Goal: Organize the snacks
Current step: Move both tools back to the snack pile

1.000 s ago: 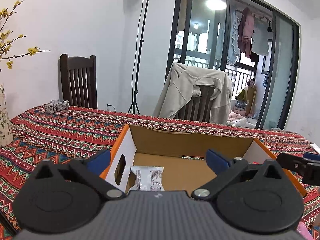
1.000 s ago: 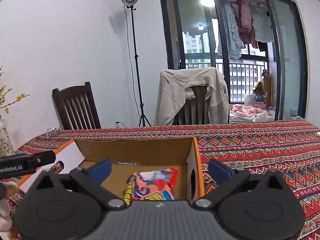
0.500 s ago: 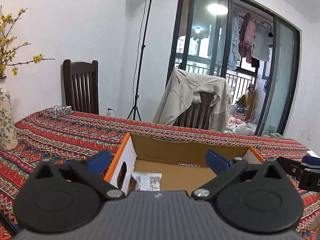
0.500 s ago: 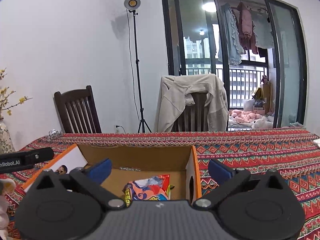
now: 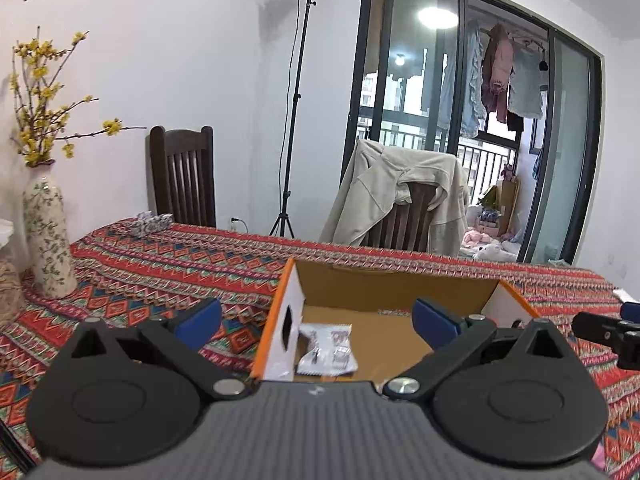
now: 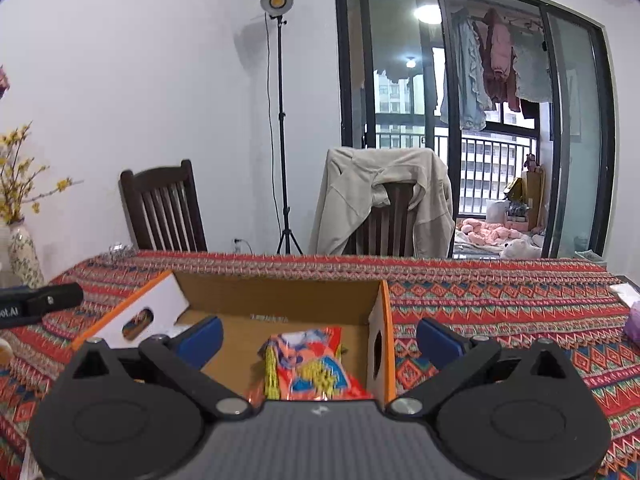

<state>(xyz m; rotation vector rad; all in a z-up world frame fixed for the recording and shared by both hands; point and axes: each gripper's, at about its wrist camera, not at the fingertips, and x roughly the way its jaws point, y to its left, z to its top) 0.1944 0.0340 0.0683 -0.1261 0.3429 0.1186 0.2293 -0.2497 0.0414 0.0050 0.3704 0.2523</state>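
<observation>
An open cardboard box with orange edges (image 5: 394,284) stands on the patterned tablecloth; it also shows in the right wrist view (image 6: 280,294). A clear silver snack packet (image 5: 328,348) lies in its left part. A red and yellow snack bag (image 6: 310,364) lies in its right part. My left gripper (image 5: 316,320) is open and empty, above the box's near left side. My right gripper (image 6: 318,338) is open and empty, above the box's near right side. Each gripper's tip shows in the other's view.
A flowered vase (image 5: 48,236) with yellow blossoms stands at the table's left. A small shiny wrapped item (image 5: 152,218) lies at the far left edge. Two chairs (image 5: 182,178), one draped with a beige jacket (image 5: 400,196), and a lamp stand (image 5: 290,120) are behind the table.
Both grippers have pulled back and risen a little from the box, still open. The snacks in the box have not moved.
</observation>
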